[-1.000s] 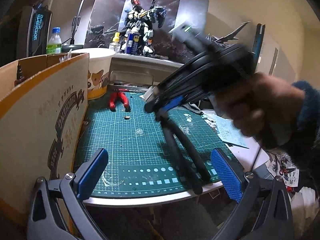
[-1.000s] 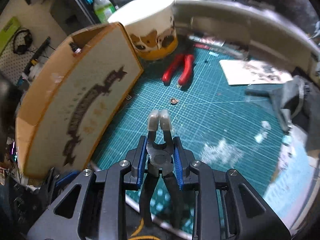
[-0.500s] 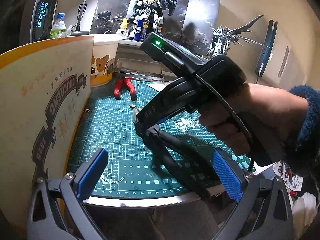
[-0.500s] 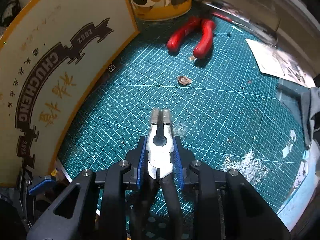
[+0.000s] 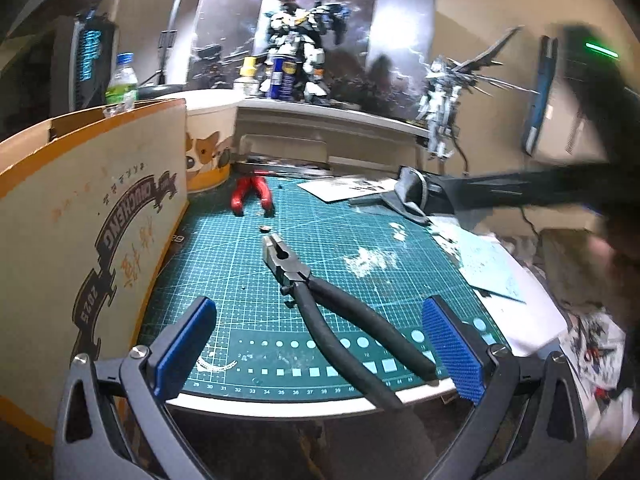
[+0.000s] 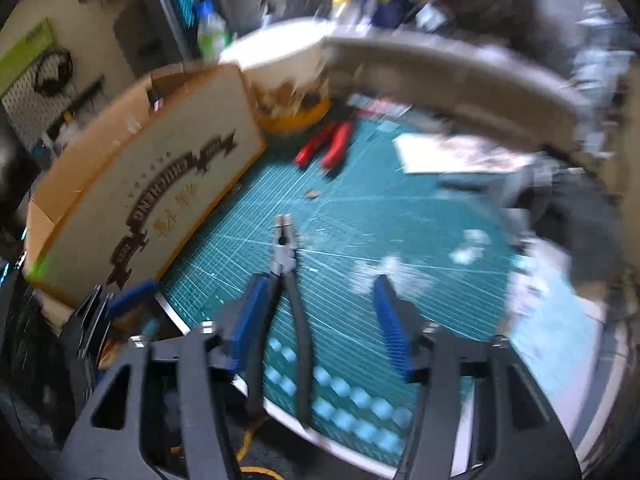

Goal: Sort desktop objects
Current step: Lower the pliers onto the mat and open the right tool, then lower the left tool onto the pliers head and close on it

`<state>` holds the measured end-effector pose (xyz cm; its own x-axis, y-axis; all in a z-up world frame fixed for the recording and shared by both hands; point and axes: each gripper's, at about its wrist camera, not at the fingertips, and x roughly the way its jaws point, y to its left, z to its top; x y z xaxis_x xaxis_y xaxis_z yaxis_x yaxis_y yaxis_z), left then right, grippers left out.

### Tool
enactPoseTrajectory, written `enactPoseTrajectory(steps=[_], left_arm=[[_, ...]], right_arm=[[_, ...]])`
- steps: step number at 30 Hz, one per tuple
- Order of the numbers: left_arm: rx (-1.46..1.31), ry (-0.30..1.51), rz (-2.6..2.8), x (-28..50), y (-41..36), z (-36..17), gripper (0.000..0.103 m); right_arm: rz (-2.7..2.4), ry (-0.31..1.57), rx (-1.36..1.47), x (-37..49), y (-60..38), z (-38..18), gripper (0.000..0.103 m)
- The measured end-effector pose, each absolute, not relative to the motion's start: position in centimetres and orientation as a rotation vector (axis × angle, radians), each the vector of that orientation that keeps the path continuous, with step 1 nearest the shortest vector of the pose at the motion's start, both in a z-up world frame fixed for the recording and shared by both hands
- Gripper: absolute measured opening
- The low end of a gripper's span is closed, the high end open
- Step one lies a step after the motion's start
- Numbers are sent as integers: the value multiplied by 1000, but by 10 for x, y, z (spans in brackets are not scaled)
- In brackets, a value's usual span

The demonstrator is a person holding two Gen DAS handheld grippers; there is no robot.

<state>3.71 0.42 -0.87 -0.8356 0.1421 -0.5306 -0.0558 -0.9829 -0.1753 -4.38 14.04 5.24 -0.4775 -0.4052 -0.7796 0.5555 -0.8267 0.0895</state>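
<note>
The black pliers (image 5: 320, 300) lie flat on the green cutting mat (image 5: 248, 280), steel nose pointing away from both pairs of fingers and the handles splayed back toward the near edge of the counter (image 5: 280, 406), where their ends overhang slightly. That layout suits a set-down: the tool rests on its side, stable, with nothing propping it.

The right gripper (image 6: 320, 320) has just been opening, and its blue fingers (image 6: 390, 328) now stand released. In the blurred right wrist view one handle shows just beside the left finger and the other in the gap between the two, but neither pad seems to press on them; whether the left pad still brushes the handle I cannot tell.

The left gripper (image 5: 320, 348) hangs low at the near edge of the mat, its fingers (image 5: 450, 348) spread wide and empty, with the pliers' handles lying between and just beyond them. It looks placed to watch or to take the tool next, though that is only a guess.

Farther beyond the fingertips, red-handled cutters (image 5: 252, 196) lie near the far edge of the mat, close to a dog-print tub (image 5: 208, 148). To the left of the fingers stands an open cardboard box (image 5: 92, 216), a likely sorting bin, still without the pliers.
</note>
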Motion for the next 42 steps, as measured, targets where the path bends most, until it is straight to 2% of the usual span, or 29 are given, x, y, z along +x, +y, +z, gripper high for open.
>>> enactPoseTrajectory(steps=[5, 8, 13, 17, 20, 22, 24, 27, 30, 32, 33, 34, 37, 42], left_arm=[[-839, -337, 3034, 33, 15, -17, 103], [-859, -402, 3129, 16, 19, -15, 103], [-1113, -527, 3128, -37, 25, -16, 103], [-1351, -404, 3140, -70, 40, -35, 103], [-1398, -433, 3097, -76, 38, -42, 102], [-1315, -530, 3074, -71, 33, -40, 102], [-1447, -571, 2986, -81, 30, -48, 102], [-1507, -498, 2947, -90, 36, -52, 100], [-1574, -394, 2960, -96, 42, -54, 91], [-1595, -345, 2997, -96, 41, -53, 63], [-1602, -328, 3016, -95, 39, -52, 54], [-1598, -316, 3025, -94, 37, -51, 37], [-1504, -360, 2965, -90, 23, -50, 31], [-1440, -368, 2897, -86, 15, -49, 29]], right_arm=[[-2550, 243, 909, 33, 189, 69, 79], [-2604, 164, 896, 55, 205, 56, 79], [-2636, -7, 927, 72, 228, 28, 79], [-2624, -142, 932, 72, 233, 9, 79], [-2603, -238, 927, 73, 236, 0, 79], [-2600, -264, 928, 73, 235, -6, 79], [-2595, -286, 942, 72, 235, -12, 79], [-2585, -331, 961, 73, 239, -20, 79], [-2588, -357, 971, 75, 242, -25, 79], [-2584, -380, 986, 76, 243, -29, 79], [-2581, -389, 993, 76, 243, -30, 79], [-2577, -397, 1001, 76, 243, -31, 79], [-2577, -383, 1009, 78, 241, -31, 80], [-2580, -389, 999, 78, 239, -30, 79]])
